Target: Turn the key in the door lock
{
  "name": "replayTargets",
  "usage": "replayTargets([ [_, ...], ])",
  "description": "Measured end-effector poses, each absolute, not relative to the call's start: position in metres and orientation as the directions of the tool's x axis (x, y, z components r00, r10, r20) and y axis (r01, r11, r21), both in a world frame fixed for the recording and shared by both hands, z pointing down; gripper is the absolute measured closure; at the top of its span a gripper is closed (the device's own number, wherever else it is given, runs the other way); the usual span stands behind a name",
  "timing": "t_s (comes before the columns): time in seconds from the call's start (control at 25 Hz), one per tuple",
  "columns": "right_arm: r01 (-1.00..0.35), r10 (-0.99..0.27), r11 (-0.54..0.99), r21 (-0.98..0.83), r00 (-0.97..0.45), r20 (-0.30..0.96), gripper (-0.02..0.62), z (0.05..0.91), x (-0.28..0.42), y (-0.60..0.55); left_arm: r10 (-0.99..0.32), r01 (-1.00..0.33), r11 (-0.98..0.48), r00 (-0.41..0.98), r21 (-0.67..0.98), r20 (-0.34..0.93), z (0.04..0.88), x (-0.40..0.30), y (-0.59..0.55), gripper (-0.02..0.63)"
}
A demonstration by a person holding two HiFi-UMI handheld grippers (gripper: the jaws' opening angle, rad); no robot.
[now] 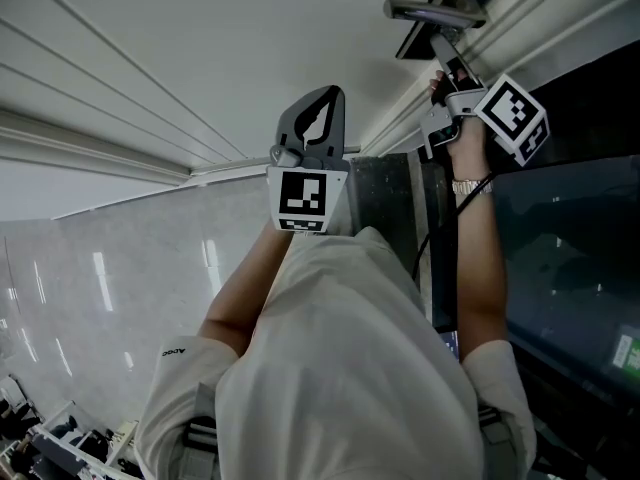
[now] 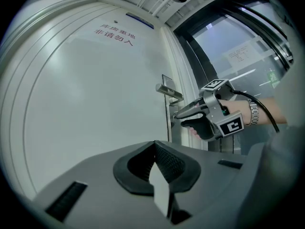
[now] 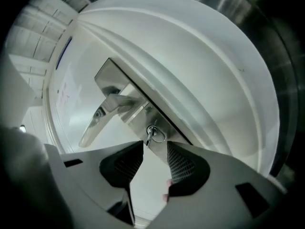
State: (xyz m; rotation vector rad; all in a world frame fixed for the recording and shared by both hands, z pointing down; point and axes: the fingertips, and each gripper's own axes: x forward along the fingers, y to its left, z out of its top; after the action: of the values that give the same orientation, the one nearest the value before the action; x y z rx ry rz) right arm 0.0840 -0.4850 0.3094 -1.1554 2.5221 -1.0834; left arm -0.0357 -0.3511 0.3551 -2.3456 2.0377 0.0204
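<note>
1. Sitting in the door lock (image 3: 143,118), the key (image 3: 151,133) is ungripped.
2. Right tongs (image 3: 155,147) gape wide just before it; left tongs (image 2: 155,147) are closed, empty.
3. Whether the turn is done is unclear.

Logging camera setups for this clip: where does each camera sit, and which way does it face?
Head view: on the person's head, looking steeply down along the white door; shows shirt, both forearms, left claw, right claw.
Left gripper view: on the left claw, facing the door along its shut jaws; shows the right claw.
Right gripper view: on the right claw, facing the key and handle; its jaws stand apart.
Shared: all three show the handle.
</note>
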Motion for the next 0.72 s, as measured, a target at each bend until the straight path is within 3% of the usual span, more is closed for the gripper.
replayTargets([
  [0.36, -0.816, -0.779, 0.576, -0.056, -0.568, 0.265, 0.454, 0.302, 0.086, -0.477, -0.986, -0.987, -0.162, 0.163, -0.025, -0.039, 0.352, -0.022, -0.355, 0.598],
  [0.52, -0.763, -0.832, 0.553, 0.336, -0.486, 0.266, 0.442, 0.299, 0.084, -0.471, -0.984, -0.985, -0.17, 0.171, -0.027, -0.04, 0.352, -0.017, -0.355, 0.598],
  [0.72, -0.606, -0.873, 0.472, 0.641, -0.424, 0.242, 0.442, 0.296, 0.079, -0.47, -0.983, -0.984, -0.177, 0.178, -0.028, -0.039, 0.353, -0.011, -0.356, 0.598],
])
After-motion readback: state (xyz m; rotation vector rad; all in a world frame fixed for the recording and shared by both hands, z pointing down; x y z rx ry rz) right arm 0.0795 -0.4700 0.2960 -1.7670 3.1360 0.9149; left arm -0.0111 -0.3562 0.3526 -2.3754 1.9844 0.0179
